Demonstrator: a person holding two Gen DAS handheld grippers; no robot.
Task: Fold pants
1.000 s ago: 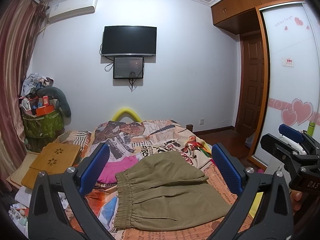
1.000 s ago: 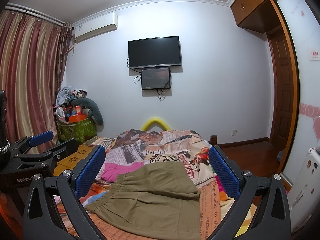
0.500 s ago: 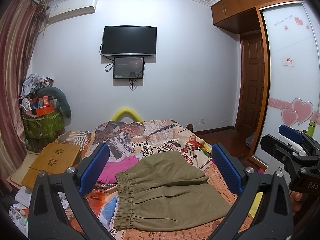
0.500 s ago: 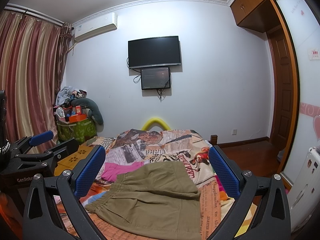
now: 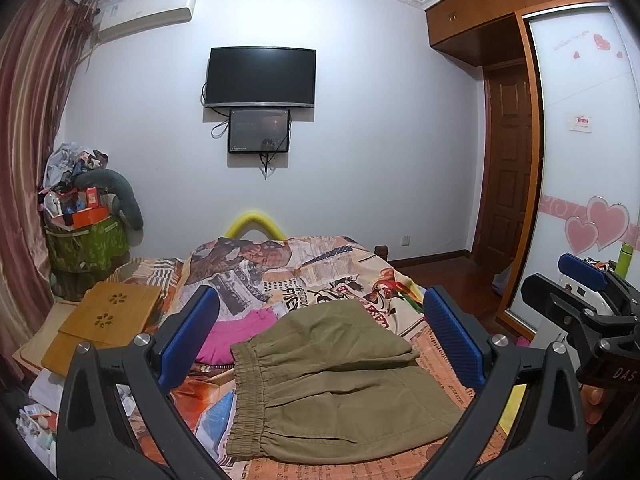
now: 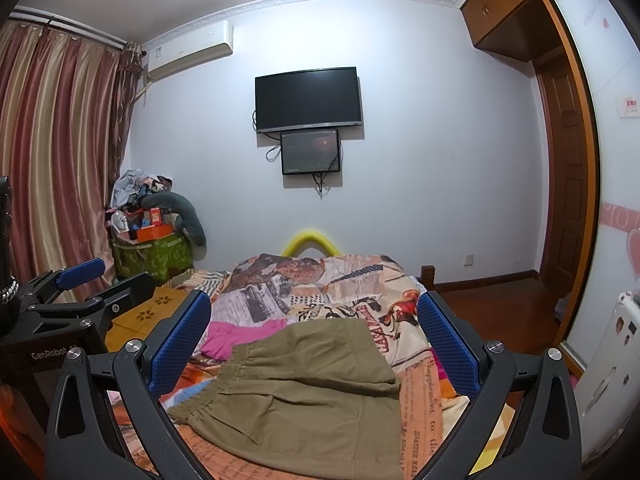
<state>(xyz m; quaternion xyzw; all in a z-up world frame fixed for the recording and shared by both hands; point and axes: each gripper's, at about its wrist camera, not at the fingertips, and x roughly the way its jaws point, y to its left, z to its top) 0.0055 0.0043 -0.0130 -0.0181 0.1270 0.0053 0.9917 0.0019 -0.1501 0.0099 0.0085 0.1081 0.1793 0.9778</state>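
Olive-green pants [image 5: 336, 388] lie folded on the bed, elastic waistband to the left; they also show in the right wrist view [image 6: 312, 388]. My left gripper [image 5: 320, 336] is open and empty, held above the near side of the pants. My right gripper [image 6: 316, 340] is open and empty, also held above the pants. The right gripper shows at the right edge of the left wrist view [image 5: 588, 308], and the left gripper at the left edge of the right wrist view [image 6: 76, 300].
A pink garment [image 5: 236, 336] lies on the patterned bedspread [image 5: 304, 272] beyond the pants. A wooden lap desk [image 5: 104, 320] sits at the bed's left. A cluttered green bag [image 5: 84, 240], curtains [image 6: 52, 152], a wall TV [image 5: 260, 76] and a wardrobe [image 5: 584, 160] surround the bed.
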